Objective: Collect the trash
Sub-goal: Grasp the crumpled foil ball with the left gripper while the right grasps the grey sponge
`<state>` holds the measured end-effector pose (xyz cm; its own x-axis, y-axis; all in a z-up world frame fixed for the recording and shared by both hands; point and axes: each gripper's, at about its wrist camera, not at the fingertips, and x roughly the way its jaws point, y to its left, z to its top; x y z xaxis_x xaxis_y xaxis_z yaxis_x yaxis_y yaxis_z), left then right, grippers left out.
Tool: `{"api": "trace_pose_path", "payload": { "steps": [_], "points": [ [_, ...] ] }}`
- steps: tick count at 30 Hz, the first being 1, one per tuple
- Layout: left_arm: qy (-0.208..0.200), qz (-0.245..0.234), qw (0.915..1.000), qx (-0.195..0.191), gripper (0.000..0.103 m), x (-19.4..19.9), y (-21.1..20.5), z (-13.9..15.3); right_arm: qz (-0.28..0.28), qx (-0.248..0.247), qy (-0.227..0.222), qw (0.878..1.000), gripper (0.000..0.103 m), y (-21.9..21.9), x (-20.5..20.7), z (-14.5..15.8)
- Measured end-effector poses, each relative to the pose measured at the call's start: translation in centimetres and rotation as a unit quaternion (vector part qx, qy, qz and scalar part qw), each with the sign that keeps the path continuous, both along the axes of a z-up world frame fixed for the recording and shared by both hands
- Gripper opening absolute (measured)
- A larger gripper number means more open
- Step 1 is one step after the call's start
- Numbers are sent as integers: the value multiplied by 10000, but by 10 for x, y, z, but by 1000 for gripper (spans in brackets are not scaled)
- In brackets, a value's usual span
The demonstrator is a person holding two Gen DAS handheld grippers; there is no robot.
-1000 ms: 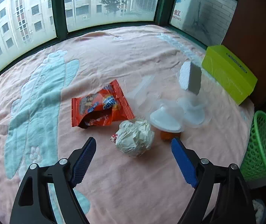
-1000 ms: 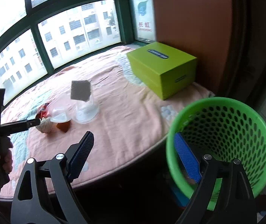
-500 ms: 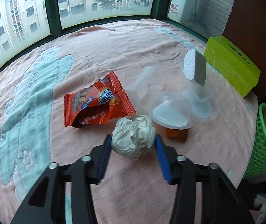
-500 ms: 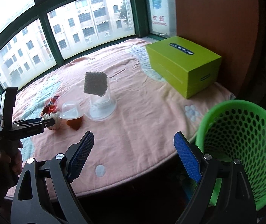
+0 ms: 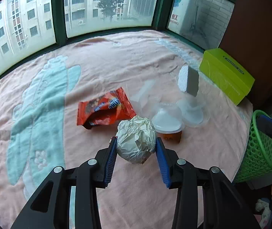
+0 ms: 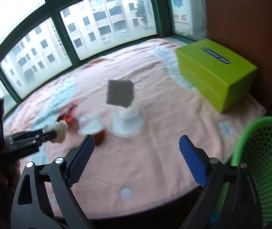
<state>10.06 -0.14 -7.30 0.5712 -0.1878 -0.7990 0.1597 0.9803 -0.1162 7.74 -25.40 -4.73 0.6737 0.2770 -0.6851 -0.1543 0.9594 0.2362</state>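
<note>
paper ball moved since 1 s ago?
Yes. The paper ball was lying on the blanket beside the red wrapper; now the left gripper is shut on it, and it sits nearer the camera than the wrapper.

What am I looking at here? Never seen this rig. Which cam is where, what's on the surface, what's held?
No robot: a person holds a pair of hand-held tongs in each hand, each with a fisheye camera looking along its fingers. The left view shows the left tongs closed on a crumpled paper ball. The right view shows the right tongs open and empty beside a green mesh basket. On the pink blanket lie a red snack wrapper, a jelly cup, clear plastic cups and a green box.
</note>
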Motion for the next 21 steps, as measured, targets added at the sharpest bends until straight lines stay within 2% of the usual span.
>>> {"api": "trace_pose_path", "payload": {
  "steps": [8, 21],
  "points": [
    [-74, 10, 9998, -159, 39, -3, 10, 13, 265, 348, 96, 9990, 94, 18, 55, -5],
    [4, 125, 9994, -313, 39, 3, 24, 10, 642, 630, 265, 9956, 94, 37, 125, -23]
  ]
}}
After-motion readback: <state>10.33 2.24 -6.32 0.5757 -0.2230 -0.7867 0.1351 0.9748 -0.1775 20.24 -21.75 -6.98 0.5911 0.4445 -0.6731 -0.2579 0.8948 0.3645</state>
